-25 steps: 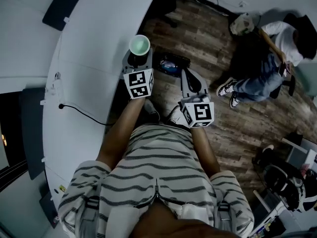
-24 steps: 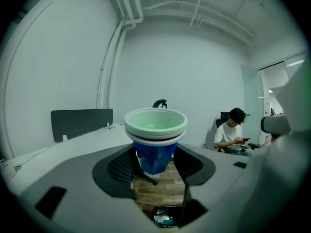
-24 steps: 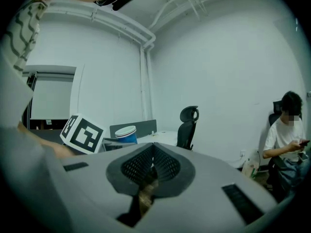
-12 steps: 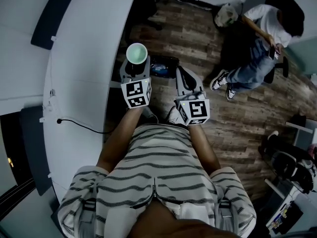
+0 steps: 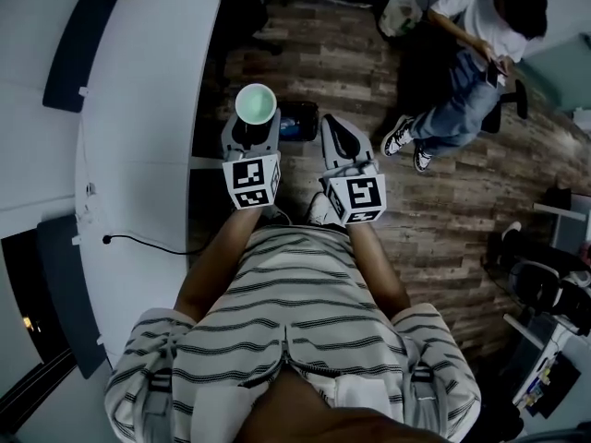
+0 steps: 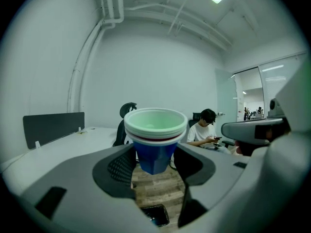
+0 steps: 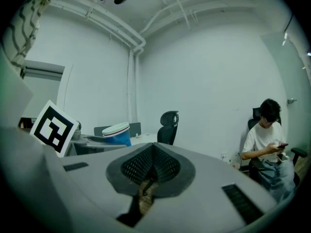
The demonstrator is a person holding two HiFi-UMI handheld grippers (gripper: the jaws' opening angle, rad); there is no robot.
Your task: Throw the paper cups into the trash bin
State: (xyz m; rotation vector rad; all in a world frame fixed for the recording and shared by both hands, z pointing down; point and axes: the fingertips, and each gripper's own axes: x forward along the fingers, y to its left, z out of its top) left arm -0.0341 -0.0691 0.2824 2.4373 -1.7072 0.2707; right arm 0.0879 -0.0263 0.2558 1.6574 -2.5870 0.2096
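A stack of paper cups [image 5: 256,102], blue outside with white rims and a pale green inside, stands upright between the jaws of my left gripper [image 5: 254,123], which is shut on it. In the left gripper view the cups [image 6: 155,140] sit between the black pads [image 6: 121,166], above wooden floor. A dark trash bin [image 5: 297,121] with something blue in it stands on the floor just right of the cups; part of the bin [image 6: 154,215] shows below the jaws. My right gripper [image 5: 334,135] hangs beside the bin, shut and empty [image 7: 153,161].
A curved white desk [image 5: 138,137] with black dividers [image 5: 78,35] and a cable [image 5: 148,243] runs along the left. A person [image 5: 462,72] sits on a chair at the upper right. A black office chair [image 7: 167,125] stands by the desk.
Both grippers have moved off the desk's edge and out over the wooden floor. The cups stay gripped and are now closer to the bin.
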